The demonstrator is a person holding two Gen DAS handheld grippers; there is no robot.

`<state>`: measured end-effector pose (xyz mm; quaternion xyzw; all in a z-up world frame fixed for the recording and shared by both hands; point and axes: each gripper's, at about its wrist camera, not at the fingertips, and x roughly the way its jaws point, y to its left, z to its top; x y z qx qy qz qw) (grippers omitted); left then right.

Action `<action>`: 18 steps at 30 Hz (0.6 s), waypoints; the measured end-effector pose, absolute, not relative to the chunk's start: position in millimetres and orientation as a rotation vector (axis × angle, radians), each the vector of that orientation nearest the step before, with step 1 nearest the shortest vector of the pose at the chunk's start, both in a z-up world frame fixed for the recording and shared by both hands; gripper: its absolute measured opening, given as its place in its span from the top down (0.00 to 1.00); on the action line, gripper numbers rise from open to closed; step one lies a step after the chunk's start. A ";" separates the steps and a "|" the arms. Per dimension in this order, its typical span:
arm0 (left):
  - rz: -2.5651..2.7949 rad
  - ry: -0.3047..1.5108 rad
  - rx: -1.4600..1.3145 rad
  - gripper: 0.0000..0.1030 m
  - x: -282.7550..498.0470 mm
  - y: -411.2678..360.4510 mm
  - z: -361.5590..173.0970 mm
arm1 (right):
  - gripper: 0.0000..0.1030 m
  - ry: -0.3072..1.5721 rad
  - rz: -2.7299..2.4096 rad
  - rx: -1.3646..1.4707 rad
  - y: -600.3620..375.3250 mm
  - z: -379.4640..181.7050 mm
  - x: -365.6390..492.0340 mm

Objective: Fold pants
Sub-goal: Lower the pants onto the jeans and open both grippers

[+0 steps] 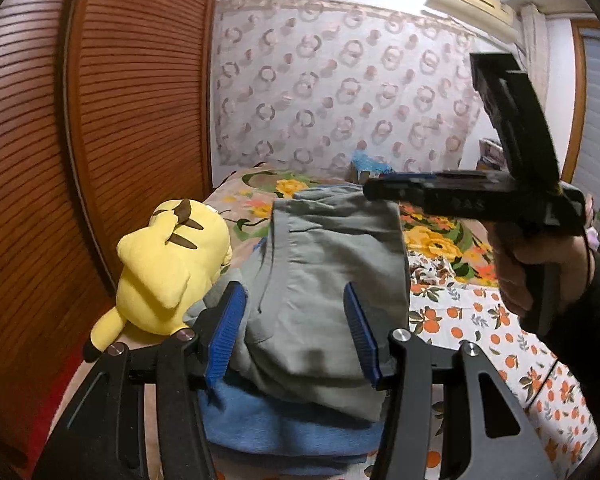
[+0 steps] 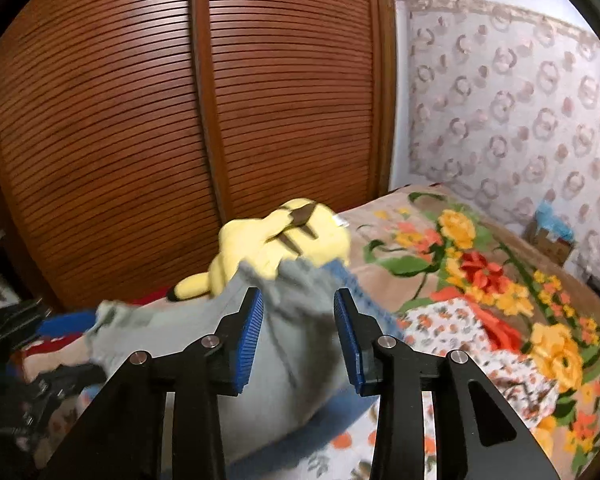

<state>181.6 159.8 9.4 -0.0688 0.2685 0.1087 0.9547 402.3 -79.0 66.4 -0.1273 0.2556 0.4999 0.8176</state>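
Floral bed by the wooden wardrobe: folded grey pants sit on blue cloth beside a yellow plush. Left gripper and right gripper both spread wide, empty.

folded pants atop a fleece on the bed, plush toy just left, wardrobe behind

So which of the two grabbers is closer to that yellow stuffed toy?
Left. The left gripper sits beside the yellow toy; the right gripper hovers on the folded grey pants' far side.
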 end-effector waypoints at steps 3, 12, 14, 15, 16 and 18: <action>0.216 0.579 -0.139 0.49 188.0 160.0 1.6 | 0.63 0.571 1.086 -0.280 -83.0 54.9 403.5; 0.305 0.673 -0.147 0.49 195.5 183.9 -26.7 | 0.64 0.610 1.041 -0.254 -63.2 43.9 450.3; 0.301 0.694 -0.159 0.49 196.1 187.3 -34.1 | 0.64 0.616 1.032 -0.257 -58.0 38.7 454.4; 0.302 0.698 -0.162 0.49 195.7 188.1 -36.5 | 0.64 0.621 1.033 -0.254 -56.0 36.1 455.5; 0.302 0.698 -0.162 0.49 195.2 188.0 -38.3 | 0.64 0.623 1.031 -0.253 -54.4 33.1 455.1; 0.301 0.696 -0.155 0.49 195.1 186.8 -40.4 | 0.64 0.622 1.021 -0.259 -52.4 27.7 453.7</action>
